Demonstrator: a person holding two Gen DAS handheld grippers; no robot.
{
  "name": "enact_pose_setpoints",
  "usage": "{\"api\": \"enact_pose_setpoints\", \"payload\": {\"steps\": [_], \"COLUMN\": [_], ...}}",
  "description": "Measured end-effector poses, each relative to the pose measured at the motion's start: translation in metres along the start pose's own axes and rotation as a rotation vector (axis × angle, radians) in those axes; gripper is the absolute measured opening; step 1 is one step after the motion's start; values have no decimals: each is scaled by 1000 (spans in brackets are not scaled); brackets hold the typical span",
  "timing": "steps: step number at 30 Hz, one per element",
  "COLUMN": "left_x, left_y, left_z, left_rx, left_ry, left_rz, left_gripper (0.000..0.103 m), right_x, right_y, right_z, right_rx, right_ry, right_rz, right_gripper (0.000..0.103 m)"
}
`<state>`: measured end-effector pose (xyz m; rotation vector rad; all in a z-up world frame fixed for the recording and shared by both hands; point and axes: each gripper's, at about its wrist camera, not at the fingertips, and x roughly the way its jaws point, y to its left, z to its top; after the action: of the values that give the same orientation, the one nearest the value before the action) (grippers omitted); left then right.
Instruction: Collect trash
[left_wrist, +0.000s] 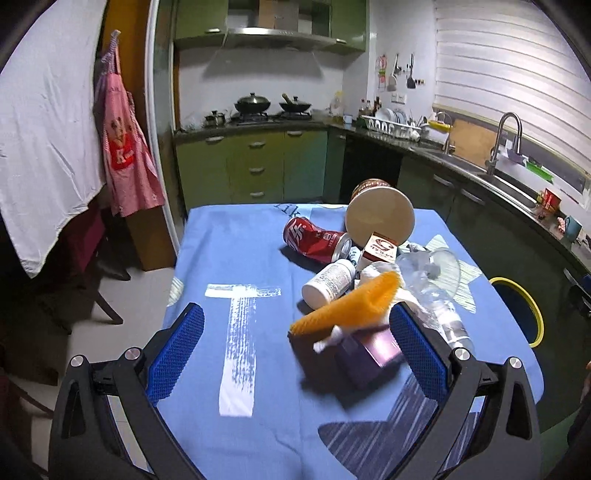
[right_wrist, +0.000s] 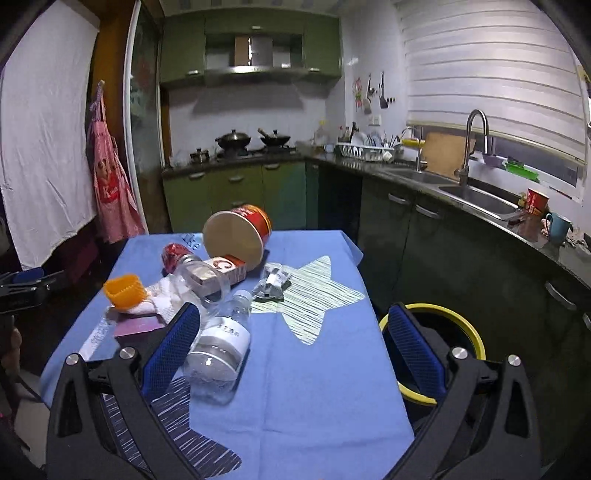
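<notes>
Blue-clothed table (right_wrist: 314, 387): clear plastic bottle (right_wrist: 221, 354) near its front edge looks light, slippery; grip mid-body. Left gripper (left_wrist: 295, 354) and right gripper (right_wrist: 291, 354) gape, empty.

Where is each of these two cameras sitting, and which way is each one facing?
Left wrist: on the left gripper, looking forward over the blue tablecloth at the orange cup and red can; its own open blue fingers show.
Right wrist: on the right gripper, facing the clear bottle and yellow-rimmed bin; its open fingers show.
Shared: both face the kitchen stove and see the same trash pile.
</notes>
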<state>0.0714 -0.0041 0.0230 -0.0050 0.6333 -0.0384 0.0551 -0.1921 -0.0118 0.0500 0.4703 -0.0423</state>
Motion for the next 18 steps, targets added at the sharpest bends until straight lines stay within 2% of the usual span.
{"api": "enact_pose_setpoints", "payload": {"steps": [6, 13, 18], "left_x": [-29, -29, -28], "left_y": [-8, -7, -6], "left_z": [-8, -9, -11], "left_rx": [13, 1, 6], "left_ry": [-32, -18, -31], "left_rz": [6, -15, 2], "left_gripper": [99, 99, 99], "right_x": [-16, -20, -21], "right_y": [2, 5, 7], "right_z": [-6, -10, -10], "right_rx": [17, 15, 10], "right_ry": [-17, -5, -8], "right_rz": [29, 24, 21], "right_gripper": [97, 97, 97]}}
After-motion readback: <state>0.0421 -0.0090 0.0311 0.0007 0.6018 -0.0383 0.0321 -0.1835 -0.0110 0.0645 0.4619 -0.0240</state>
